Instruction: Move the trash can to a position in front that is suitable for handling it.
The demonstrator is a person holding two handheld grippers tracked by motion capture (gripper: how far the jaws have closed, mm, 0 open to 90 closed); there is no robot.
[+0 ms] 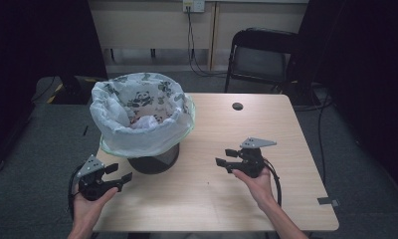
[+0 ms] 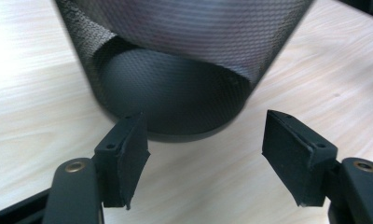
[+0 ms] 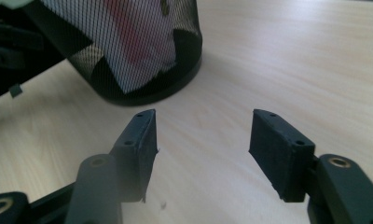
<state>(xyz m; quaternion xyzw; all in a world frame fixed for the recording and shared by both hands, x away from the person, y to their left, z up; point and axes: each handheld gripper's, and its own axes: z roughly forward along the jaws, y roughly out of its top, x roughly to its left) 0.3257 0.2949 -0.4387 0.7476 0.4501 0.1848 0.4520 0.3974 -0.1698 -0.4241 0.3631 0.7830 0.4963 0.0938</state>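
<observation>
The black wire-mesh wastebasket (image 1: pixel 154 160), lined with a white panda-print plastic bag (image 1: pixel 137 117), is standing left of centre in the high view. I am holding my left gripper (image 1: pixel 118 173) released just beside its base, my right gripper (image 1: pixel 226 157) released farther right. Nudging the top-heavy basket risks tipping it.

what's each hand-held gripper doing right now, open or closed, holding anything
Left hand-held gripper: open, holding nothing, jaws facing the mesh bin.
Right hand-held gripper: open, holding nothing, over the table.
</observation>
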